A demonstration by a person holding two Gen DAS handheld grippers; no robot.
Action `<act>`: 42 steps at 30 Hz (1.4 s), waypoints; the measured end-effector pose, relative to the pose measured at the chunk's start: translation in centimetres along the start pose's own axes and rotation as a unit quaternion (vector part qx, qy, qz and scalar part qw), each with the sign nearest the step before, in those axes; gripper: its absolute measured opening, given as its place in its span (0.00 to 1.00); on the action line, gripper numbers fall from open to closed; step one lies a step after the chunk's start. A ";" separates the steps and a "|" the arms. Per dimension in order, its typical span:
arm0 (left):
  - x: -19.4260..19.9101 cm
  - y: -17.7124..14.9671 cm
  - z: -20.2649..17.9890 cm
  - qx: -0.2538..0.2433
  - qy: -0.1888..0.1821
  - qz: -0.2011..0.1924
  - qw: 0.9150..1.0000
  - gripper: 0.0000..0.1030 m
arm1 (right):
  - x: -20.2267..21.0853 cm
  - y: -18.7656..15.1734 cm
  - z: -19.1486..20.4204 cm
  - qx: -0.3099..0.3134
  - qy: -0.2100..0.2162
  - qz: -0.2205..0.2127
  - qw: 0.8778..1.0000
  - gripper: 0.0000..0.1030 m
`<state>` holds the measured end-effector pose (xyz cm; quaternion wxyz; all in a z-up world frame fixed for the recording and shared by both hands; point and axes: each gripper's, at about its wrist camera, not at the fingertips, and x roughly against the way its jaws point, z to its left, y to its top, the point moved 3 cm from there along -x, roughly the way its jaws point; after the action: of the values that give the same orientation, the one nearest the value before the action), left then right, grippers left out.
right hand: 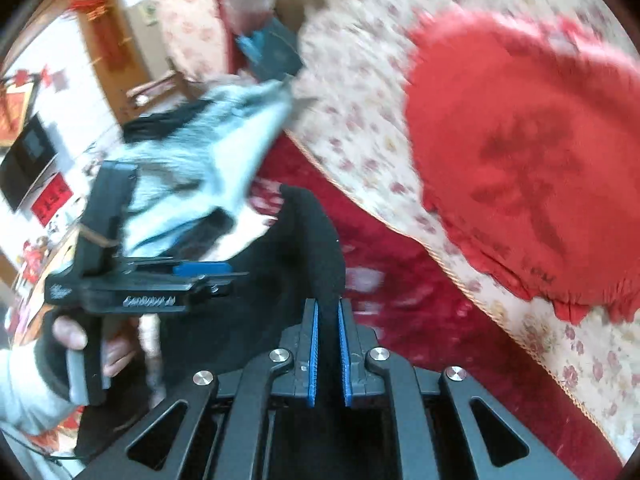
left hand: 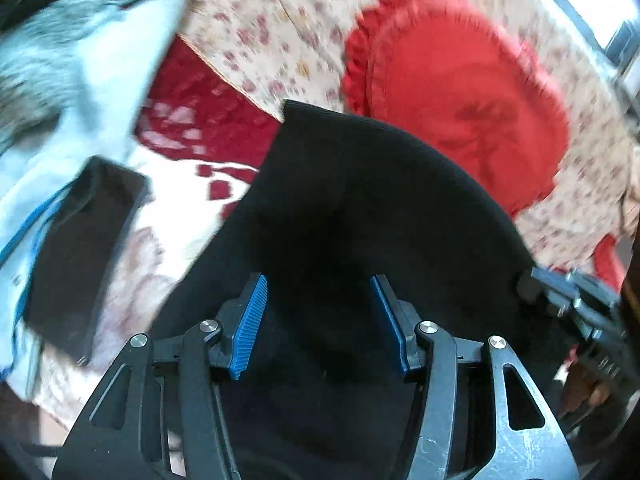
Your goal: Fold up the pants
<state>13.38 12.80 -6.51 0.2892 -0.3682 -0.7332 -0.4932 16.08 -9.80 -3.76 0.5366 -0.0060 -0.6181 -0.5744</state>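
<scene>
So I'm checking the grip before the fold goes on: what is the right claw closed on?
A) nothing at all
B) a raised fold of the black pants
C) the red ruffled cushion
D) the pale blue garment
B: in the right wrist view, the right claw has its blue pads pressed on a raised ridge of the black pants, well clear of the red cushion.

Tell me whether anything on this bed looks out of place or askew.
Nothing looks damaged or spilled. The black pants lie flat, one edge pinched up in the right tool. A pale garment sits crumpled at the far left, beside a dark flat object I cannot identify.
</scene>
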 end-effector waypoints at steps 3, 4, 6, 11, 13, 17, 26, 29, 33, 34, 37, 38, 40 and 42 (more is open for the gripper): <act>3.4 -1.1 2.0 0.021 -0.010 -0.028 0.999 0.51 | 1.1 -1.0 3.4 0.018 0.009 -0.004 1.000 0.08; 4.2 -1.6 2.7 0.030 -0.010 -0.032 0.999 0.52 | 1.2 -1.7 5.0 0.020 0.020 -0.005 1.000 0.08; 5.2 -2.4 3.8 0.043 -0.008 -0.039 0.998 0.57 | 1.1 -3.0 6.8 0.027 0.025 -0.002 0.999 0.08; 5.8 -3.5 5.0 0.058 0.002 -0.045 0.997 0.61 | -1.5 -6.5 9.5 0.008 0.035 0.025 0.999 0.08; 5.5 -3.6 5.1 0.061 0.002 -0.041 0.997 0.61 | -2.0 -7.6 9.8 -0.004 0.035 0.029 0.999 0.08; 4.8 -4.0 5.0 0.065 -0.003 -0.031 0.997 0.61 | -1.2 -8.4 9.9 -0.026 0.037 0.020 0.999 0.08; 2.4 -5.8 4.5 0.038 0.033 -0.005 0.999 0.61 | -3.3 -11.9 12.9 -0.049 0.042 0.057 0.996 0.03; 2.5 -6.2 4.6 0.036 0.044 -0.004 0.998 0.61 | -5.4 -13.0 13.9 -0.048 0.048 0.089 0.994 0.03; 3.5 -6.6 4.3 0.027 0.047 -0.008 0.999 0.61 | -3.6 -13.1 13.8 -0.063 0.035 0.079 0.994 0.03; 3.9 -6.7 4.2 0.023 0.050 -0.011 0.998 0.61 | -2.4 -12.9 13.3 -0.069 0.029 0.065 0.995 0.04; 4.9 -7.0 3.7 0.013 0.052 -0.021 0.998 0.61 | 1.9 -12.7 11.4 -0.090 -0.005 0.020 0.996 0.07; 5.3 -7.0 3.4 0.011 0.051 -0.025 0.998 0.61 | 3.1 -12.9 10.7 -0.099 -0.015 0.010 0.995 0.10; 5.9 -7.2 2.9 0.006 0.048 -0.033 0.998 0.61 | 5.6 -13.2 8.9 -0.126 -0.038 -0.006 0.991 0.24; 6.5 -7.3 2.0 -0.003 0.046 -0.041 0.998 0.61 | 7.2 -14.0 7.4 -0.152 -0.049 -0.010 0.987 0.35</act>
<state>3.60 14.56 -5.75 0.3008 -0.3156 -0.7325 -0.5229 -0.59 -13.61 -7.06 0.4928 -0.1100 -0.5492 -0.6659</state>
